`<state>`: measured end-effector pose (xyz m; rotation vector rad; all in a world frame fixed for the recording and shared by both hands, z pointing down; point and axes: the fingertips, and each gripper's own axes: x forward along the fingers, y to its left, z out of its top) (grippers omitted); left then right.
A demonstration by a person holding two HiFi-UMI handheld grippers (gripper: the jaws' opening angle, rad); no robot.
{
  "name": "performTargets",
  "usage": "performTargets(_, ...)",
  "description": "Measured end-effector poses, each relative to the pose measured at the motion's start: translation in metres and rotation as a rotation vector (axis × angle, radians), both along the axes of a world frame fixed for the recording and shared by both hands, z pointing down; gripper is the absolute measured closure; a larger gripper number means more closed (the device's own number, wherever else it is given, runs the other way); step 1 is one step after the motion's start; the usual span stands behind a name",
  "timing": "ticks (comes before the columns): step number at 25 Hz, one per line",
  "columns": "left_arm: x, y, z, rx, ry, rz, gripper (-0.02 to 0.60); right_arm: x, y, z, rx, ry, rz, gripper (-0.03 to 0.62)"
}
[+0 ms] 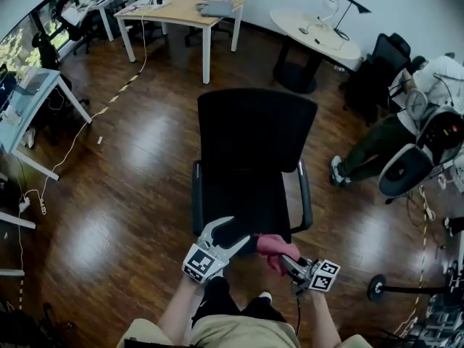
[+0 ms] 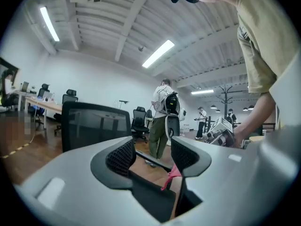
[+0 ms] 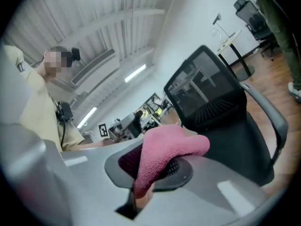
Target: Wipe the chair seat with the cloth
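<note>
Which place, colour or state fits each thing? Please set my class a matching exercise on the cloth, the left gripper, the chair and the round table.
Things:
1. cloth
2. left gripper
3. chair
4. round table

Descriptions:
A. jaws apart, nothing gripped
B. white, beyond the chair to the right
C. pink, clamped in the right gripper
D. black, with two armrests

Pairs: 1-C, 2-A, 3-D, 4-B

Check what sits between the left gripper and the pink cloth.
Only the chair seat's front edge, in the head view. The left gripper is open and empty; the right gripper holds the cloth.
</note>
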<state>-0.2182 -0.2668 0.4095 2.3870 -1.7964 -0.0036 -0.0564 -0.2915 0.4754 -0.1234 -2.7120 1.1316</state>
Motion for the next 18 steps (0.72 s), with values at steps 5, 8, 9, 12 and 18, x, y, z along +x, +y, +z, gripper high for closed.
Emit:
performTargets(5,0.015,0.003,-0.083,0.095,-0.039,-0.059,0.341,0.031,-0.017,-0.098,0.068,-0.32,0.063,0.579)
performTargets(8,0.047,0.015,-0.116,0.133,-0.043,-0.098,0.341,0.067,-0.009,-0.146,0.166,-0.429,0.073,0.579)
performTargets(9,0.062,0.022,-0.126,0.144,-0.044,-0.116,0.341,0.08,-0.001,-0.157,0.226,-0.426,0.074,0.579)
performTargets(12,0.117,0.049,-0.149,0.162,-0.022,-0.199,0.35,0.119,0.026,-0.182,0.407,-0.392,0.077,0.579)
performTargets(18,0.23,0.109,-0.174,0.129,-0.009,-0.343,0.354,0.183,0.052,-0.215,0.436,-0.424,0.186,0.579)
